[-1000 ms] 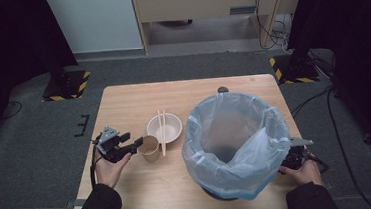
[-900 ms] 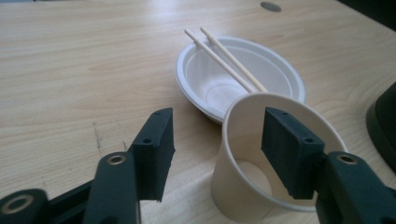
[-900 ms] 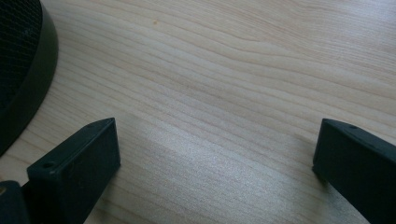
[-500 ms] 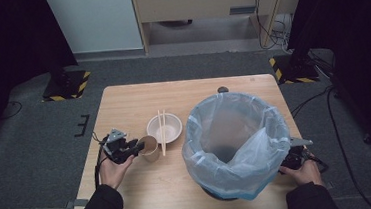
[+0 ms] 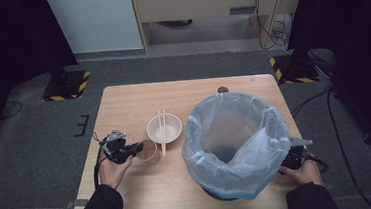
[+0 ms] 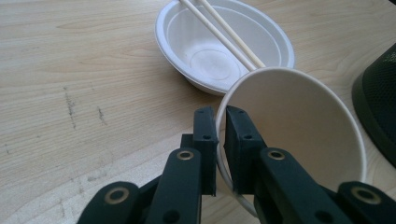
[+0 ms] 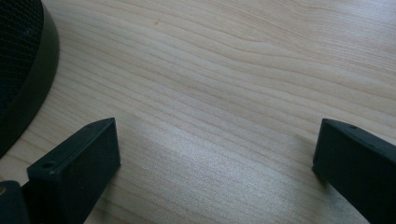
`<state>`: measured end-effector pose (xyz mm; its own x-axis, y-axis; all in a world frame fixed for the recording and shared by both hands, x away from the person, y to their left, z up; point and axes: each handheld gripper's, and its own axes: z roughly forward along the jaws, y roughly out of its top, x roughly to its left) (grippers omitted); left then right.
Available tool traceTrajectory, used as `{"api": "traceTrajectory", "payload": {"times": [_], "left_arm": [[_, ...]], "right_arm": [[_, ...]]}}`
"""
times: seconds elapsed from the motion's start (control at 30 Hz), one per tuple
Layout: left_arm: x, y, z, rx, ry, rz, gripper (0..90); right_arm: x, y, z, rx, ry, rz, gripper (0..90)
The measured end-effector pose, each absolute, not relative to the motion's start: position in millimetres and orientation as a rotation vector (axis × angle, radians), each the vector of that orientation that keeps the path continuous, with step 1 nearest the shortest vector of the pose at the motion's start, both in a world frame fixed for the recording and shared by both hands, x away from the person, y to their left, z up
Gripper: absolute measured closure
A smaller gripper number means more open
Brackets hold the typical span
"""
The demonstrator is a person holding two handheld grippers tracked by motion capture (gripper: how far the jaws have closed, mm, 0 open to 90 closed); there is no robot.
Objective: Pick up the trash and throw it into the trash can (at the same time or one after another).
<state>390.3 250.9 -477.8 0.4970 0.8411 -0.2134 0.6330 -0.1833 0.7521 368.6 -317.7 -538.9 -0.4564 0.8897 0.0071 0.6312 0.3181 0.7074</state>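
The paper cup [image 6: 299, 135] stands on the tabletop [image 5: 138, 100] just beside the white disposable bowl [image 5: 165, 127], on the person's left side. The left hand-held gripper [image 6: 219, 140] has its two black jaws pinched on the cup's rim — one jaw outside the wall, one inside — and the cup looks tilted toward the camera in the left gripper view. A pair of wooden chopsticks [image 6: 224, 35] lies across the bowl's rim.

To the right stands a black mesh bin [image 5: 220, 194] lined with a pale blue plastic bag [image 5: 236, 140] whose edge is folded over the top. The right hand-held gripper [image 5: 293, 158] rests low beside the bin's base, its jaws spread wide over bare wood and gripping nothing.

The tabletop is light wood with a fine grain, a few faint dark scuffs near the cup, and a small dark round object [image 5: 222, 89] near its far edge. Around it lies grey carpet — two black stands with yellow-and-black hazard striping [image 5: 66, 86], loose cables [image 5: 273, 32] by the far wall, a pale panel and a wooden cabinet behind. No readable writing or brand mark can be made out.
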Motion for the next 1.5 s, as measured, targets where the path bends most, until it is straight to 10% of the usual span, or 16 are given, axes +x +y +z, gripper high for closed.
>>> {"api": "traceTrajectory", "payload": {"times": [1.5], "left_arm": [[357,273,-403,1.591,1.038,0.456,83.8]], "right_arm": [[369,-318,-539,1.352,2.205,0.920,0.9]]}}
